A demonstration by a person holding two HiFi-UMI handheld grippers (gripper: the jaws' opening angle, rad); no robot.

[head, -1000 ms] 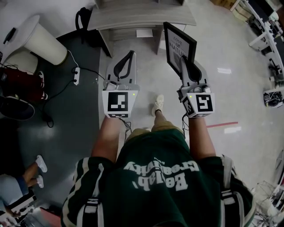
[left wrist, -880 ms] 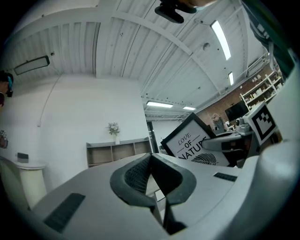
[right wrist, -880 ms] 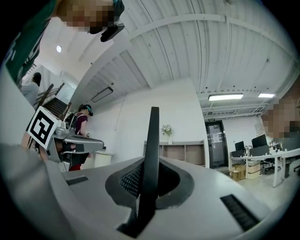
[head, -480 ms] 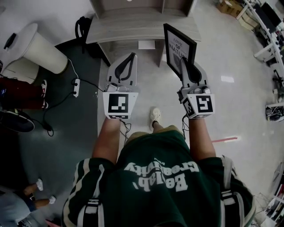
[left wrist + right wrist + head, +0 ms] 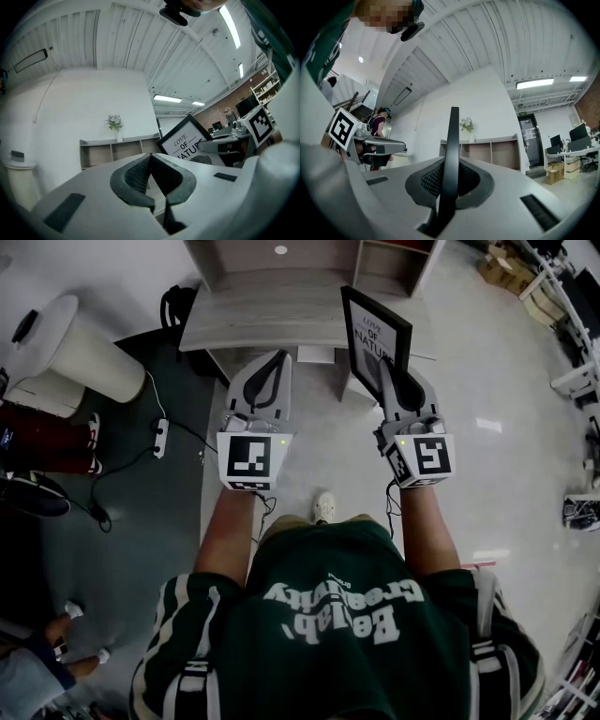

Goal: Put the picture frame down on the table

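A black picture frame (image 5: 373, 332) with a white "LOVE OF NATURE" print stands upright in the air, clamped by its lower edge in my right gripper (image 5: 392, 373), which is shut on it. In the right gripper view the frame (image 5: 451, 159) shows edge-on as a thin black strip between the jaws. The left gripper view catches the frame (image 5: 188, 143) face-on at the right. My left gripper (image 5: 267, 371) is shut with nothing in it, level with the right one. Both hover just before the near edge of a grey wooden table (image 5: 262, 320).
A shelf unit (image 5: 319, 259) stands behind the table. A white cylindrical bin (image 5: 70, 338) and a power strip with cable (image 5: 161, 432) lie at the left on dark floor. Another person's feet (image 5: 56, 638) show at lower left. Desks and boxes (image 5: 548, 287) stand far right.
The person has walked forward: the table and shelf have come nearer under both grippers. The frame stays clamped in the right gripper, and the left stays shut.
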